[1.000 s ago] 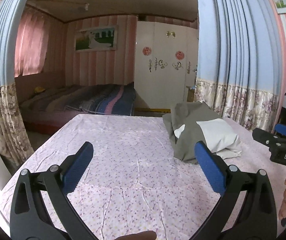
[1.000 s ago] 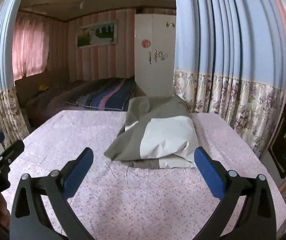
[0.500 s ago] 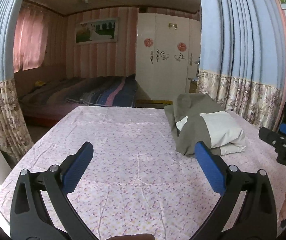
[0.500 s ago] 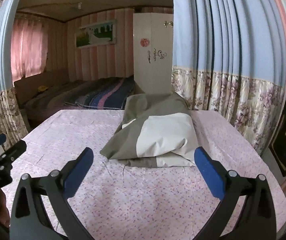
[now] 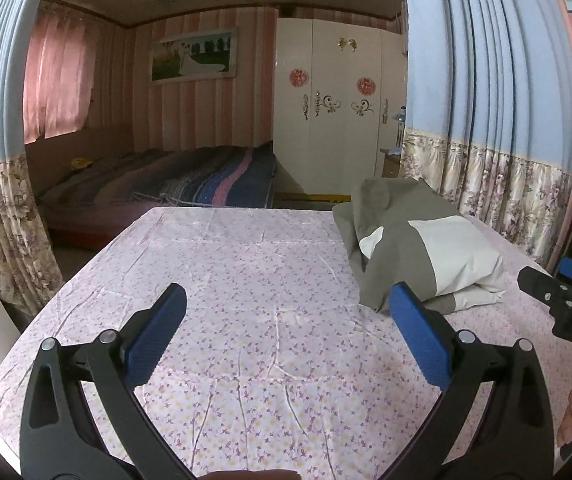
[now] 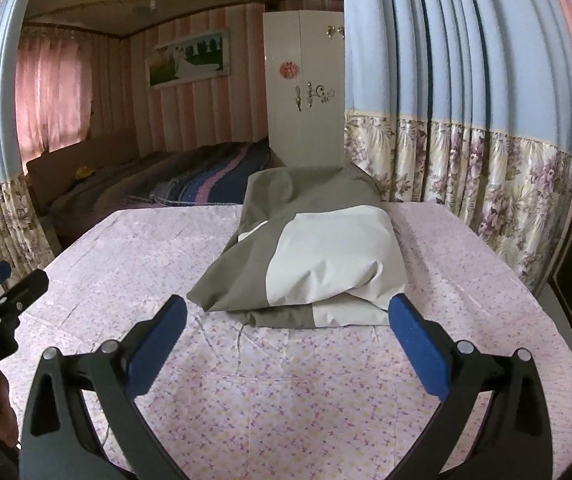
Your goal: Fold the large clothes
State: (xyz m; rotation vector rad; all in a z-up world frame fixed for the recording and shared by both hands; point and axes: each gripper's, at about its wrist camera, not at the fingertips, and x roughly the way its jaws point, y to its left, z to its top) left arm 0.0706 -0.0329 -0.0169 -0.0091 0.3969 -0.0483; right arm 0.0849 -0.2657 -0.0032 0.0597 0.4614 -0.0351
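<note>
Both grippers advanced toward bundle since earlier frame. Left gripper [image 5: 286,330] and right gripper [image 6: 286,330] spread wide, holding nothing. Grey-white garment [image 6: 310,256] bunched on floral sheet [image 6: 286,380], ahead of right gripper.

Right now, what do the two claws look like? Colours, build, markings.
Both match: black Y-shaped frames with silver pivot screws and blue textured pads. Left claw, right claw. The right one's body, seen at the left camera's edge, carries white lettering reading "DAS". No cables or sleeves visible.

Legible text — white letters "DAS", cut off by the frame edge, on the black body of the right gripper [image 5: 562,292]; nothing else is readable.
</note>
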